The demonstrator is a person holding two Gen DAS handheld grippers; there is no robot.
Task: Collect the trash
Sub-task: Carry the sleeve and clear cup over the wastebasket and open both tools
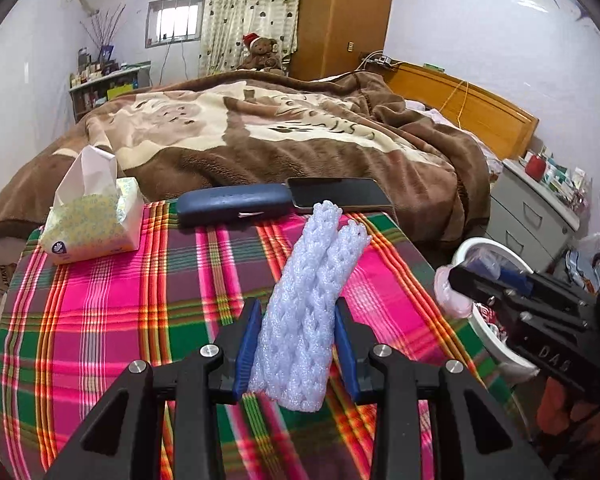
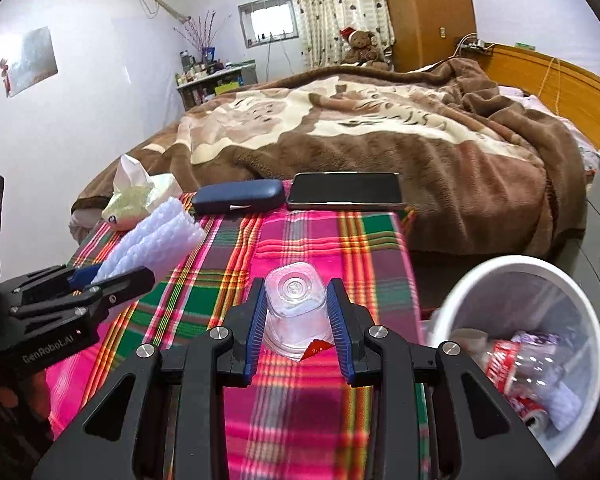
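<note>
Blue-padded fingers of my left gripper [image 1: 296, 344] clamp a white foam net sleeve [image 1: 312, 292] at its lower half; the rest sticks out past the tips, above the plaid-covered bench [image 1: 120, 320]. My right gripper [image 2: 296, 312] grasps a clear plastic cup [image 2: 294, 304], bottom end facing away from the lens, pads pressing both its sides. White trash bin [image 2: 500, 280] sits just right of the bench, with a crushed bottle [image 2: 512, 364] inside. Far bench edge: tissue pack [image 1: 92, 224], dark blue case [image 1: 232, 202], phone [image 1: 340, 194], touching or nearly so.
</note>
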